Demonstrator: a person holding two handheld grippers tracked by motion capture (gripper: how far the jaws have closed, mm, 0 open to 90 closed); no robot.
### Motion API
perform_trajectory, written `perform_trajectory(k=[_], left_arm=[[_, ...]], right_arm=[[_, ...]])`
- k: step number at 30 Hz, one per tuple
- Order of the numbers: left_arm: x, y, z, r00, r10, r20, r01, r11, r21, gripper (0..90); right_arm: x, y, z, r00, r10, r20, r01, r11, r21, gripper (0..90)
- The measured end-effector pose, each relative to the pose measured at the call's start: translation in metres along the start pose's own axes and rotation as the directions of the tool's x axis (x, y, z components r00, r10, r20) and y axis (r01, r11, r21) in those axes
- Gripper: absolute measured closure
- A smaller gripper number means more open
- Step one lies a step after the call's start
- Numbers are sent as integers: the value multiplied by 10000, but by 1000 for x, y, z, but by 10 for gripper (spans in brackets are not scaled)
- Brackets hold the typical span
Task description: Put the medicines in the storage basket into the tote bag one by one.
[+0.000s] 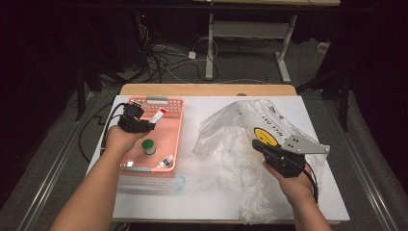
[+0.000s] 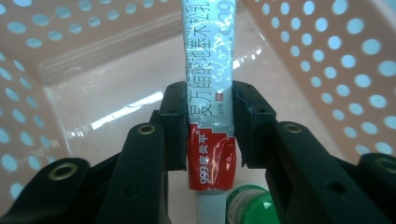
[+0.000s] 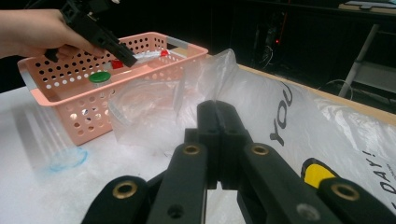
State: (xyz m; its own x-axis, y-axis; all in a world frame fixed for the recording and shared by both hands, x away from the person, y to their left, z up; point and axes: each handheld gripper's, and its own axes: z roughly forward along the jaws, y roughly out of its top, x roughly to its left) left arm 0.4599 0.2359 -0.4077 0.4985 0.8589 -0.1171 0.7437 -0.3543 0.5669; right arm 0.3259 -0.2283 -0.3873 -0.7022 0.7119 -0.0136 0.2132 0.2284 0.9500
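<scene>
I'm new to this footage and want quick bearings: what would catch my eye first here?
First, the pink basket at the table's left, where the left gripper is shut on a red-and-white ointment tube just above a green-capped bottle. Next, the big crinkled plastic bag with a yellow smiley face spread over the right side; the right gripper pinches a fold of it.

My left gripper (image 1: 144, 126) and right gripper (image 1: 260, 147) are black, with brass-ringed screw holes along the jaws. A grey three-cornered plate tops the right one; my forearms are bare
</scene>
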Motion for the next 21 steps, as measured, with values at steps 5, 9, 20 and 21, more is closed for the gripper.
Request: perform_trajectory(k=[5, 9, 20, 21], left_arm=[[-2, -8, -13, 9999, -164, 27, 165, 9990, -409, 664], [-5, -15, -22, 9997, -220, 101, 228, 9967, -781, 664], [-20, -36, -42, 10000, 31, 4, -30, 9892, -1462, 664], [-23, -37, -43, 9999, 104, -40, -109, 9884, -1513, 664]], right_arm=[[0, 0, -1, 10000, 37, -55, -37, 10000, -28, 900], [-1, 1, -2, 10000, 69, -66, -70, 10000, -64, 900], [-1, 1, -2, 10000, 33, -59, -33, 10000, -91, 900], [-1, 1, -2, 10000, 2, -50, -3, 10000, -76, 900]])
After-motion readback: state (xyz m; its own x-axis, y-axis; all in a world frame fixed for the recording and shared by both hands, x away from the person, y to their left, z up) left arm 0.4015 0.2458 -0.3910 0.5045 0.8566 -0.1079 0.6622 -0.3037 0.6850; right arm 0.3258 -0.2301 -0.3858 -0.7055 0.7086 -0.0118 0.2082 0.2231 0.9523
